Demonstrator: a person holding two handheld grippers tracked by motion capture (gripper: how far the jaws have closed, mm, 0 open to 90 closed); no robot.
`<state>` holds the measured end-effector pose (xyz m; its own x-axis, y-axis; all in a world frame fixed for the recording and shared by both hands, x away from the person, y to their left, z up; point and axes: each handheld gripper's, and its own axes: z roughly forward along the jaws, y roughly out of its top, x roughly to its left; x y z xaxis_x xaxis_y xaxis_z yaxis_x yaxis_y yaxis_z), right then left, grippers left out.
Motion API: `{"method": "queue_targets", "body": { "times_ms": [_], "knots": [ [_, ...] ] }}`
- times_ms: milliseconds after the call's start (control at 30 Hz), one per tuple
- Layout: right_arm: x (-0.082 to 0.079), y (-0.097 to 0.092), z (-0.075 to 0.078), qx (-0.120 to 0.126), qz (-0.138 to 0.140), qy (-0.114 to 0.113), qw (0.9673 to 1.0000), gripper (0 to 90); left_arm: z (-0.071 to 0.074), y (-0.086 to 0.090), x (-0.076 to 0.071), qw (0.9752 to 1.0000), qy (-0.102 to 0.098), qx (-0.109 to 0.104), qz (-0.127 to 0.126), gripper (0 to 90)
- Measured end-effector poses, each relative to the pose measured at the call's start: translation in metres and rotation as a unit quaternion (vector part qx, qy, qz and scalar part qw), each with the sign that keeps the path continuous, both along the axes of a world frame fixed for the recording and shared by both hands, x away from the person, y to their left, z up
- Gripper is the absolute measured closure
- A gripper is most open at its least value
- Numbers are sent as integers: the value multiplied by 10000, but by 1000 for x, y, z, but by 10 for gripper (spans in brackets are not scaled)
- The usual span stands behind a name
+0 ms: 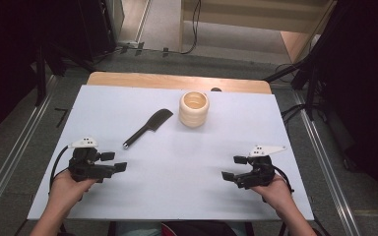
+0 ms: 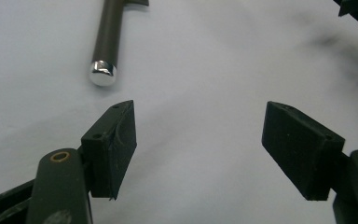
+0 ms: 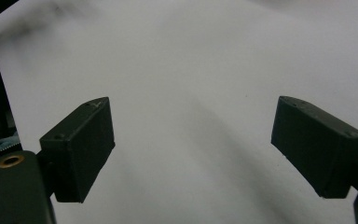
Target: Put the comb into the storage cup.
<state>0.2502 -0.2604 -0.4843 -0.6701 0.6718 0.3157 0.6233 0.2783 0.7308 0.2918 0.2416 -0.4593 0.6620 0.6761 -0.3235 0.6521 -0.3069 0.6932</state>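
Both grippers, left gripper [image 1: 113, 162] and right gripper [image 1: 233, 167], jaws spread wide and empty; just ahead of the left one, a dark comb [image 1: 147, 128] flat on the table [image 1: 177, 167], probably light, stiff, slick, best taken by its handle; right of the comb, a cream cup [image 1: 194, 109], upright, apparently empty.

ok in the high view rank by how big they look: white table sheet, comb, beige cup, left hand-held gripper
1. White table sheet, by far the largest.
2. Left hand-held gripper, comb and beige cup look close in size; the comb is longest but thin, and the gripper sits nearer the camera, so no firm ranking.
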Motion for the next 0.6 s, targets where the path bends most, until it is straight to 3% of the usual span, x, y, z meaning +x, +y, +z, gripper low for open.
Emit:
{"method": "queue_targets", "body": {
  "times_ms": [100,200,600],
  "knots": [
    [0,1,0,-21,0,6,10000,115,3,2,6,9999,-64,-89,-46,239],
    [0,1,0,-38,12,16,10000,116,6,1,13,9999,-109,-49,26,233],
    [0,0,-1,-49,1,-2,10000,116,11,-8,40,9999,21,-29,138,243]
  ]
}}
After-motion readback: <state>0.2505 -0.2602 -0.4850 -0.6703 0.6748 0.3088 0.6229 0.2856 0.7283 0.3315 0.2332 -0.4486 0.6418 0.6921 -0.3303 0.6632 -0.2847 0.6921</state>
